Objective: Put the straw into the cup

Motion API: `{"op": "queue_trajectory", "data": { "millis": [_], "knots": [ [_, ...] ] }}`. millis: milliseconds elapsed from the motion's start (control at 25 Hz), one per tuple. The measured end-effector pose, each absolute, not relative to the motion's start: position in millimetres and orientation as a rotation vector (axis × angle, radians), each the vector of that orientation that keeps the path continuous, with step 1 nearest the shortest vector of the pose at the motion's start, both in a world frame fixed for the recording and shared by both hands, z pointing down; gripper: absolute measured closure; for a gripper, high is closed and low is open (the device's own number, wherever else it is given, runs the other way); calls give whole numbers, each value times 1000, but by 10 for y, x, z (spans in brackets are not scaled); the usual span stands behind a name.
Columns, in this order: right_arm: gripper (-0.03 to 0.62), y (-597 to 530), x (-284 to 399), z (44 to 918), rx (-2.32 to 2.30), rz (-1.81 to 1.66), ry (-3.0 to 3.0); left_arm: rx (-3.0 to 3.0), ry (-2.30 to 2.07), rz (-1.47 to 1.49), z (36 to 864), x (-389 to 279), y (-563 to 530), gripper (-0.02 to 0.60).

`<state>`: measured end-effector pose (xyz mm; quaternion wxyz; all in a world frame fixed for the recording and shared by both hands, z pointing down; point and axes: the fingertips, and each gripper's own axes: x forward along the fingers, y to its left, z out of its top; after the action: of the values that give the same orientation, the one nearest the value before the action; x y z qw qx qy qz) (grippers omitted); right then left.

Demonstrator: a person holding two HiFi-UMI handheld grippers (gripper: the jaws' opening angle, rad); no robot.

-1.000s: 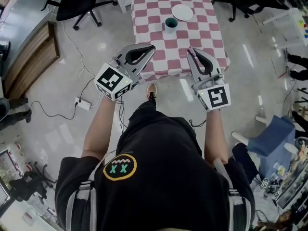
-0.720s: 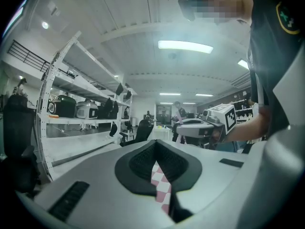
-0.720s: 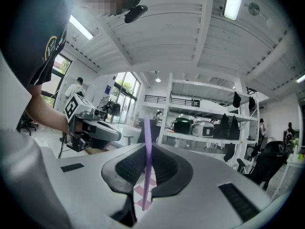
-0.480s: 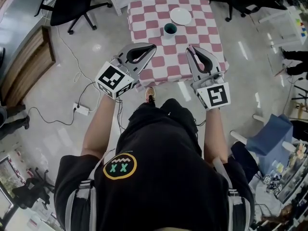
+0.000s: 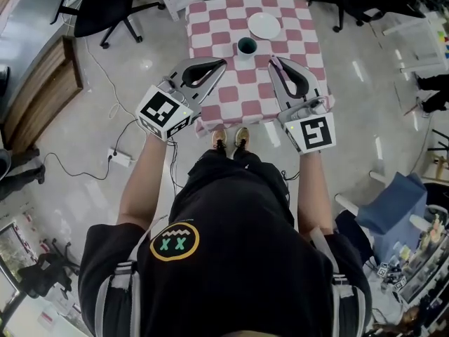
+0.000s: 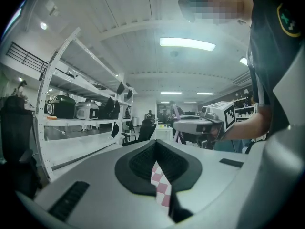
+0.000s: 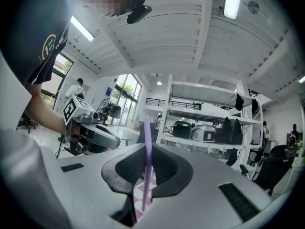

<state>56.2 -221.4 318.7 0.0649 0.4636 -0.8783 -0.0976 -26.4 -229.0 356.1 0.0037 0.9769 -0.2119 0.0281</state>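
Bright light fills the room. A ceiling strip [image 6: 187, 43] glows at twelve o'clock in the left gripper view, and daylight enters through windows [image 7: 125, 93] at nine in the right. The floor [image 5: 146, 64] shows pale glare at eleven. Edges bulge and corners go black, while the straw [image 7: 146, 161] looks sharp.

The bench [image 5: 238, 93] wears a cloth checked in pink and white squares. On it, the cup [image 5: 247, 45] is dark green with a pale rim, and the plate [image 5: 264, 24] is plain white. The straw [image 7: 147, 147] is light purple. The left gripper [image 5: 222, 64] and right gripper [image 5: 272, 61] are pale grey, and their fingers [image 7: 167, 171] are lined with black ribbed pads. Each has a white cube [image 5: 166, 113] printed with black square markers. The shirt [image 5: 238, 258] is black, and its round badge [image 5: 175, 243] is ringed in yellow with green marks. The floor [image 5: 140, 69] is glossy pale grey, the chair [image 5: 105, 5] is black and the shoes [image 5: 241, 137] are tan.
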Motion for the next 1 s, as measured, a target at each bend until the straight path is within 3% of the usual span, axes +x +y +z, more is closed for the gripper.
{"op": "queue_trajectory", "data": {
  "millis": [1000],
  "knots": [
    [543, -3227, 664, 3394, 1302, -315, -2757, 3053, -737, 114, 3765, 136, -3065, 566]
  ]
}}
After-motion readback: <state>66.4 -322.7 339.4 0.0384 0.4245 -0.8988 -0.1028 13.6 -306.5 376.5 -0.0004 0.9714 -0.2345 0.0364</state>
